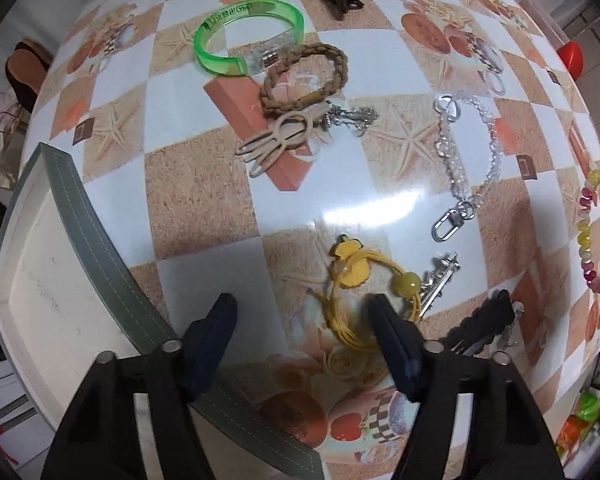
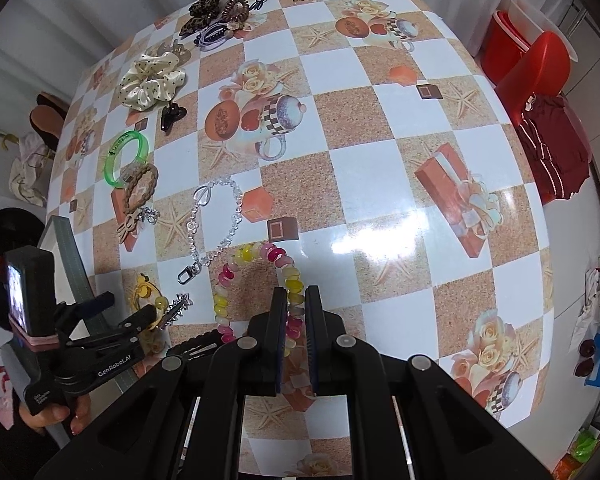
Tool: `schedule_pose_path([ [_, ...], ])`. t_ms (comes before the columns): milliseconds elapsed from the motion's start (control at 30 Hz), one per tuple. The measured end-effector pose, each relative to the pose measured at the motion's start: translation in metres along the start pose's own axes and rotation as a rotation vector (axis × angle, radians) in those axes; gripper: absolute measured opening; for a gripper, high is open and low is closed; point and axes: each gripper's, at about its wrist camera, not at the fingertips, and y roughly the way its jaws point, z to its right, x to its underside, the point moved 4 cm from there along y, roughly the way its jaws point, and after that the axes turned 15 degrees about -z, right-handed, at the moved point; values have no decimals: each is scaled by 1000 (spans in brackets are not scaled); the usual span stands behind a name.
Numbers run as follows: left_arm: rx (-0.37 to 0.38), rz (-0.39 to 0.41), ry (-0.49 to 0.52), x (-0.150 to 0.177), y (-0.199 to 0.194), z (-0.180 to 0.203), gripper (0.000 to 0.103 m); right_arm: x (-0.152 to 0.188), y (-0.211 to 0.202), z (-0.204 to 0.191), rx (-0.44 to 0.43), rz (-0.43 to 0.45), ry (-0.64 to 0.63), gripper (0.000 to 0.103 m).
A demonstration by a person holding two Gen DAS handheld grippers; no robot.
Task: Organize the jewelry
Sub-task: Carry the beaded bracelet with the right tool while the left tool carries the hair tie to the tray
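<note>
My left gripper (image 1: 300, 305) points down at the table and is open. A yellow cord bracelet (image 1: 350, 276) with a butterfly charm lies between its fingers, against the right finger (image 1: 384, 320), and the left finger stands clear of it. The same gripper (image 2: 126, 307) shows in the right wrist view, over that yellow bracelet (image 2: 145, 286). My right gripper (image 2: 296, 294) is shut on a strand of the pink and yellow bead bracelet (image 2: 224, 280), which loops out on the table. A grey box (image 1: 82, 208) with a white inside sits at the left.
On the table lie a green bangle (image 1: 248, 36), a brown braided band (image 1: 304, 80), a wooden clip (image 1: 274, 142), a clear bead chain (image 1: 458, 160), a silver charm (image 1: 440, 280) and a black clip (image 1: 484, 320). Scrunchies and hair clips (image 2: 212, 12) lie farther off. A red chair (image 2: 540, 64) stands beside the table.
</note>
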Motion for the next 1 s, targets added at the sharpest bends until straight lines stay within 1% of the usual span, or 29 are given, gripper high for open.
schedule_pose_path([
  [33,0,14,16,0,-3,3,51,0,0,-1,-1,-1,-1,9],
  [67,0,22,31,1,-5,6,27,0,0,-2,-2,-1,-3,9],
  [100,7,21,46,1,-6,8,8,0,0,-3,-1,-2,-5,9],
  [200,66,24,44,2,-9,10,8,1,0,-8,-1,-3,-14,9],
  [300,136,59,25,6,-22,8,8,1,-3,-13,-3,2,-24,9],
  [500,197,130,-24,13,-54,-7,8,0,-11,-27,-12,17,-51,9],
  [733,224,204,-94,29,-78,-32,8,-4,-23,-56,-24,40,-115,9],
  [867,231,246,-164,41,-93,-64,8,-6,-27,-82,-41,44,-166,9],
  [1000,232,271,-241,56,-96,-95,8,-8,-26,-119,-61,38,-237,9],
])
